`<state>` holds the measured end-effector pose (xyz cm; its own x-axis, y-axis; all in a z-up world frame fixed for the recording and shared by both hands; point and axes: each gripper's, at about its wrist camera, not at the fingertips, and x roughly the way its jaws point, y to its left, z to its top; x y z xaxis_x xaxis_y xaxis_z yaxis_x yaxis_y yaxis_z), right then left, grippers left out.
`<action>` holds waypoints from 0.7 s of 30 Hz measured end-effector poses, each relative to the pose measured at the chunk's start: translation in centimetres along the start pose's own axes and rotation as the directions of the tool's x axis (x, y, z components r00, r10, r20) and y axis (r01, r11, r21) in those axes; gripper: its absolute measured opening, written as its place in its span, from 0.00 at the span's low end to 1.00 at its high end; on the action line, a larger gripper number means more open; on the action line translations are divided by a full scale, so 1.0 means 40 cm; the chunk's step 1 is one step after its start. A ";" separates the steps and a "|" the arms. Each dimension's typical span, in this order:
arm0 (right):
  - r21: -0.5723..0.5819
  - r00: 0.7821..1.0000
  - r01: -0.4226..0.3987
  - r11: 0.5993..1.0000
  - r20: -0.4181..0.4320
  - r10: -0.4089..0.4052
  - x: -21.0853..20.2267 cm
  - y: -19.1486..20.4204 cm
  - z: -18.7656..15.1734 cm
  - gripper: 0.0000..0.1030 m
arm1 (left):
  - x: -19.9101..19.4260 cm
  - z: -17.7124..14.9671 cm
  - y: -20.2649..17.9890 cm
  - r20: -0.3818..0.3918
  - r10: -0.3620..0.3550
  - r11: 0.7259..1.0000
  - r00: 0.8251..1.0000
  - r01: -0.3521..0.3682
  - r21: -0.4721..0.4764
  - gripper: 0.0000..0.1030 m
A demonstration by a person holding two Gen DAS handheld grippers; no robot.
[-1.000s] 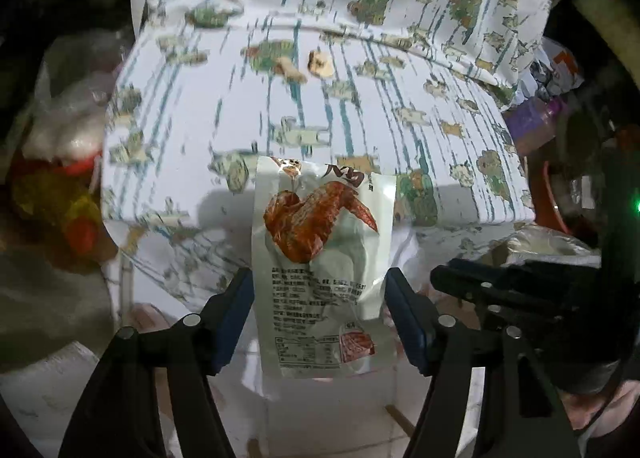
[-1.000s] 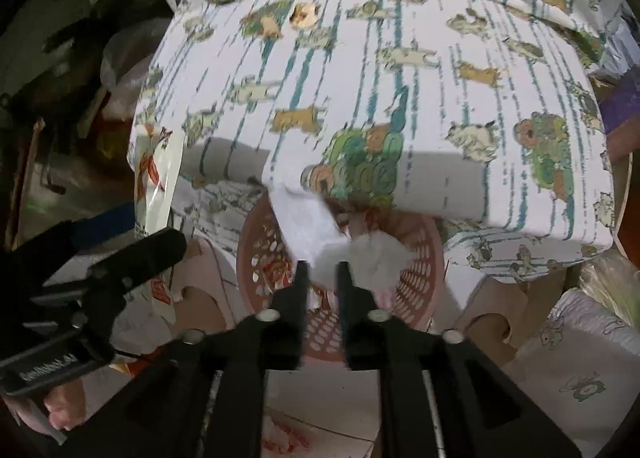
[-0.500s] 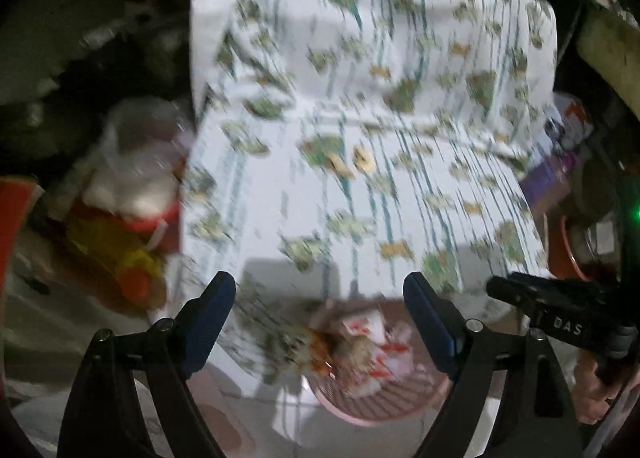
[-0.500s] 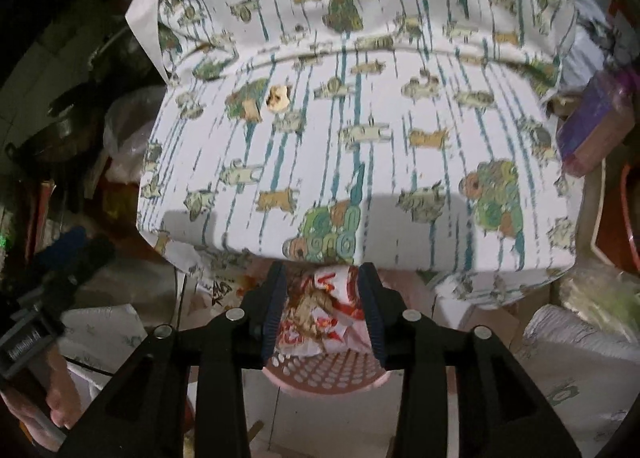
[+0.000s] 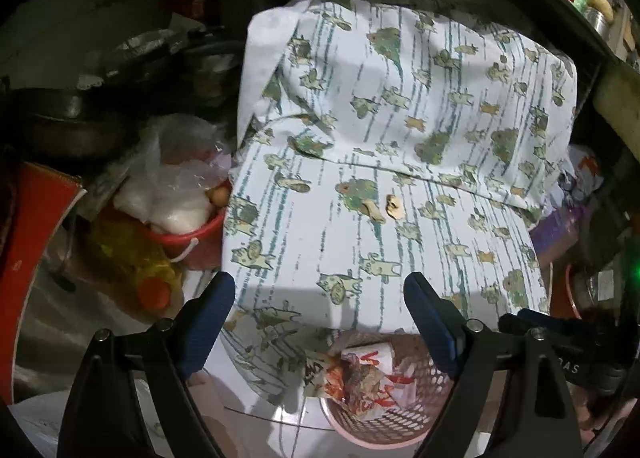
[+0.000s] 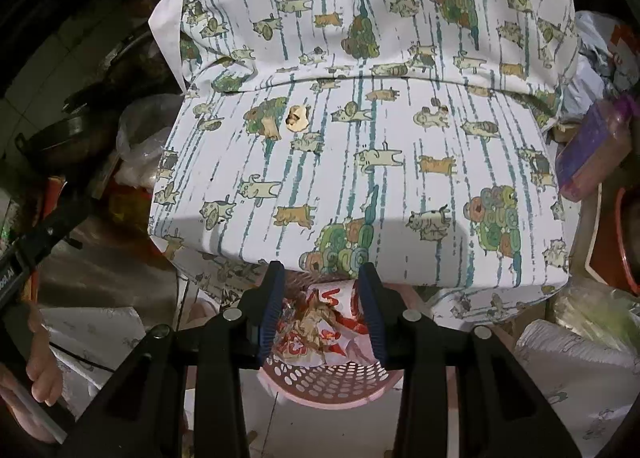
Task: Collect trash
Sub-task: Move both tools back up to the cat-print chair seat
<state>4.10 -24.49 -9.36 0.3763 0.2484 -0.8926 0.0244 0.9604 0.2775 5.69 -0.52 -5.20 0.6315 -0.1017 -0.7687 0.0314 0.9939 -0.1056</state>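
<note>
Below, in both views:
Pink basket (image 5: 384,422) (image 6: 320,382): perforated, on the pale tiled floor, tucked partly under the front edge of the tabletop.
Trash in basket (image 5: 360,374) (image 6: 320,322): crumpled white-and-red wrappers, a brown scrap among them, piled inside the rim.
Tabletop (image 5: 304,242) (image 6: 360,186): covered with a white cloth printed with cats, green trees and teal stripes, hanging over the front edge.
Scraps on cloth (image 5: 390,208) (image 6: 298,118): 2 small tan pieces close together, well back from the front edge, near a green tree print.
Left hand-held gripper (image 5: 320,322): spread wide, nothing between the blue pads, above the cloth's front edge and the basket.
Right hand-held gripper (image 6: 322,310): partly apart, empty, blue pads framing the wrappers lower down without touching them.
Red bucket (image 5: 192,234): left of the tabletop, holding clear plastic bags with white contents.
Yellow bag (image 5: 132,258): in front of the bucket, beside an orange cap.
Purple box (image 6: 596,146): right of the tabletop.
Fingers (image 6: 40,374): person's, at the left edge of the right view, around the other tool's handle.
</note>
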 end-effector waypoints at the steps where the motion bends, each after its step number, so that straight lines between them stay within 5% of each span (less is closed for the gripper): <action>1: -0.002 1.000 0.002 1.000 0.007 -0.002 -0.003 0.002 0.001 0.37 | -0.004 0.002 0.001 0.009 0.009 1.000 1.000 -0.009 0.004 0.85; 7: -0.022 0.999 0.029 0.999 0.026 -0.028 -0.005 0.013 0.002 0.40 | -0.049 0.009 -0.010 0.104 0.051 0.998 0.993 -0.055 0.035 0.88; 10: -0.023 1.000 0.025 0.999 0.018 -0.025 0.001 0.017 0.001 0.40 | -0.072 0.011 -0.019 0.159 0.069 0.996 0.985 -0.078 0.052 1.00; 21: -0.018 0.999 0.039 0.999 0.014 -0.038 0.011 0.011 0.002 0.44 | -0.104 0.014 -0.028 0.226 0.111 0.988 0.968 -0.132 0.080 1.00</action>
<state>4.34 -23.95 -9.58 0.3876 0.2095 -0.8977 0.0222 0.9714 0.2363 3.45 -1.18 -1.51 0.7897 0.0217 -0.6132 0.0093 0.9988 0.0473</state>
